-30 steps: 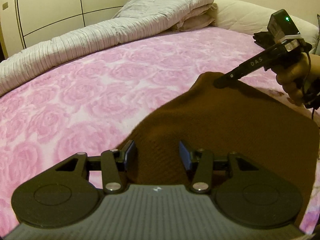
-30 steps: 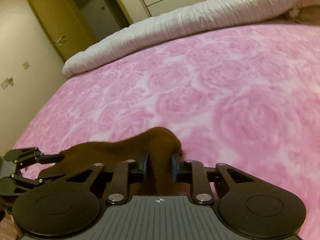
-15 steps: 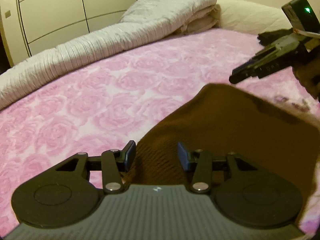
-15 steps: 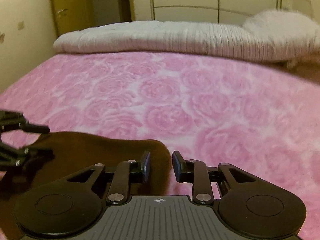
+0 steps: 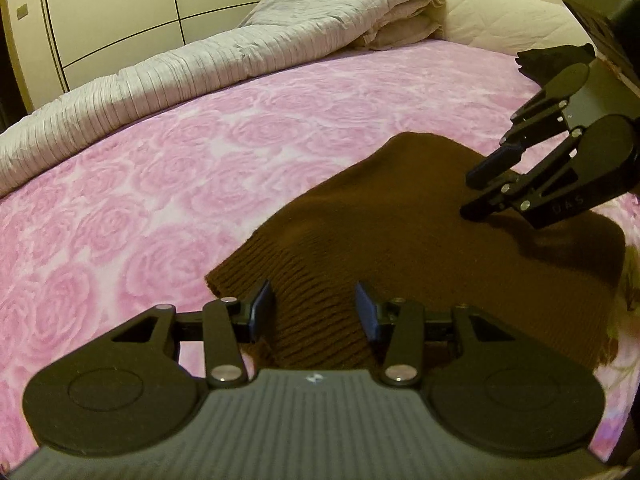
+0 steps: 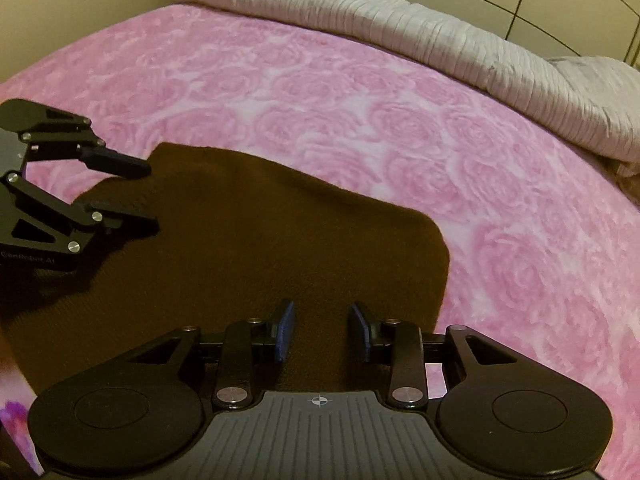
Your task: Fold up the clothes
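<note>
Brown knitted garment (image 5: 420, 240) lies spread on the bed, on a pink rose-patterned blanket (image 5: 180, 168). In the left wrist view its ribbed hem runs toward the near edge, and the fabric rises to a soft peak in the middle before it falls away to the right. In the right wrist view the same garment (image 6: 260, 248) shows a rounded corner at the right, with the pink blanket beyond it.

Left tongs (image 5: 316, 312) hang over the ribbed hem with the jaws spread; the ribbed cloth lies between and beneath them, but the blue pads (image 5: 366, 312) do not press on it. In the right wrist view these left tongs (image 6: 136, 192) come in from the left edge, above the garment's far left part.

Right tongs (image 6: 320, 330) are over the near part of the garment, and their jaws are opening; brown cloth shows in the gap below them, and the pads stand clear of it. In the left wrist view the right tongs (image 5: 480, 192) point down at the garment's right part, just above the fabric.

A grey-white quilt (image 5: 200, 64) lies rolled along the far side of the bed, with a cream pillow (image 5: 500, 16) at the far right. Cream wardrobe doors (image 5: 112, 8) stand behind.
</note>
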The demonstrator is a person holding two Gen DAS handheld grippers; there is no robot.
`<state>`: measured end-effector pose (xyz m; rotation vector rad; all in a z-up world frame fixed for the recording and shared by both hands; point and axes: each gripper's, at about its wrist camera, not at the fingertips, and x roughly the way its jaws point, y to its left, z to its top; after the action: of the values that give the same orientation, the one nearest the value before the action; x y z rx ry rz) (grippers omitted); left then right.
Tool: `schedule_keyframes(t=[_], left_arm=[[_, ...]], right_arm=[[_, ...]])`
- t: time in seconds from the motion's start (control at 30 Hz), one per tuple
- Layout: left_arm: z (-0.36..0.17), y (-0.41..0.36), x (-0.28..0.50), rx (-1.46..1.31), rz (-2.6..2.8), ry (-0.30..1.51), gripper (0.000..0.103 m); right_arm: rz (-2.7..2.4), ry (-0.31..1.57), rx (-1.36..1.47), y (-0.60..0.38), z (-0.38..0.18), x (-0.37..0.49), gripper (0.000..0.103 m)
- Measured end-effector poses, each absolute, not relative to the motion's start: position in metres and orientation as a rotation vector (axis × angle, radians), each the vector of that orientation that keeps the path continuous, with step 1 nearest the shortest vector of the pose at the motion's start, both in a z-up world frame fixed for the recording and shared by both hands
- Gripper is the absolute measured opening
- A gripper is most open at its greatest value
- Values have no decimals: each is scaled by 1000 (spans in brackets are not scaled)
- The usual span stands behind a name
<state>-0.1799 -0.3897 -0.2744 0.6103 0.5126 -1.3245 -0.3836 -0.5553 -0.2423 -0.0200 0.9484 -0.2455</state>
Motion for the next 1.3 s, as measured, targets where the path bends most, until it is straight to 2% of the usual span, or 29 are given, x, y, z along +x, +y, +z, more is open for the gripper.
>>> schedule_keyframes(t=[0.43, 0.93, 1.3], left_arm=[[-274, -389, -183, 615, -1318, 508, 41], [-273, -391, -190, 672, -1302, 483, 41], [-252, -362, -204, 668, -1332, 458, 40]], right_arm=[[-249, 966, -67, -552, -241, -380, 37], [-231, 1009, -286, -529, -248, -373, 37], [-238, 954, -223, -527, -235, -395, 37]])
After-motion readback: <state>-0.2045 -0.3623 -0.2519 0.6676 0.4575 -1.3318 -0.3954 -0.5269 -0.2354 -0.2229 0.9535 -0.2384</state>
